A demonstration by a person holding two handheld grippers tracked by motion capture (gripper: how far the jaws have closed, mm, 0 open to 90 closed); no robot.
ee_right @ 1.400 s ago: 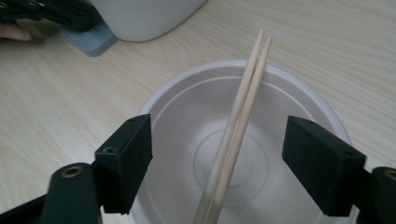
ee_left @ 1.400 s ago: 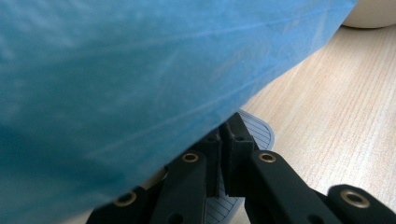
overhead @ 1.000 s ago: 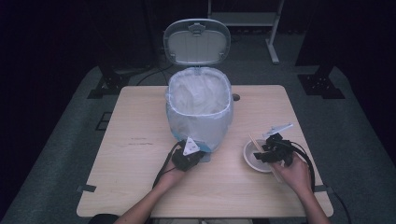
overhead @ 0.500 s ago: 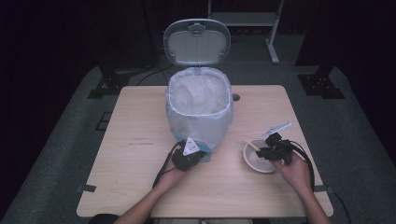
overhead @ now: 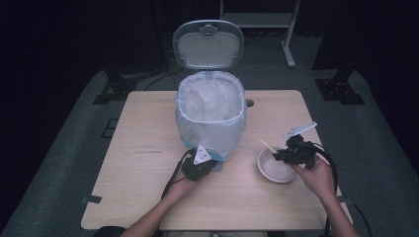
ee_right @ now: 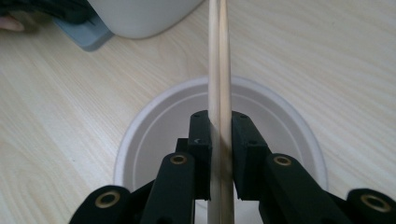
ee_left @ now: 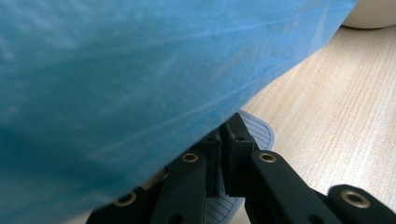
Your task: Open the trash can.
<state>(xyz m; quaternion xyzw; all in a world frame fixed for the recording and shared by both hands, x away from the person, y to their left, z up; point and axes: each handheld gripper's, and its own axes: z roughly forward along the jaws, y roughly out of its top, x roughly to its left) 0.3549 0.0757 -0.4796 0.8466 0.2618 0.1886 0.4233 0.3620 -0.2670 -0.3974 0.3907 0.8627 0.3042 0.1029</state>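
Chopsticks (ee_right: 219,70): pair of wooden sticks clamped between the right gripper (ee_right: 219,154) jaws, which have just been closing onto them; sticks run straight out past the jaw tips, held directly over the white paper bowl (ee_right: 154,135), free ends pointing toward the bin (overhead: 211,116). In the high view the right gripper (overhead: 292,150) sits above the bowl (overhead: 275,168), to the right of the bin, with the sticks (overhead: 267,144) angled at the bin's base. Left gripper (ee_left: 224,154) is fully closed, jaws pressed down on the grey foot pedal (ee_left: 257,128) at the bin's front; lid (overhead: 208,43) stands open behind the rim, blue liner (ee_left: 140,70) hanging right over the jaws. Left gripper (overhead: 198,168) is at the bin's front foot in the high view. Tabletop (overhead: 143,163) around the bin otherwise bare. Risks, my read: grip is on two loose round sticks side by side, so one can roll or slide out on the way to the bin if the hold is uneven. Long overhang means the tips can catch the liner or rim and lever out. If the left gripper slips off the pedal, the lid drops before the sticks are in. Bowl is light; a low sweep knocks it.
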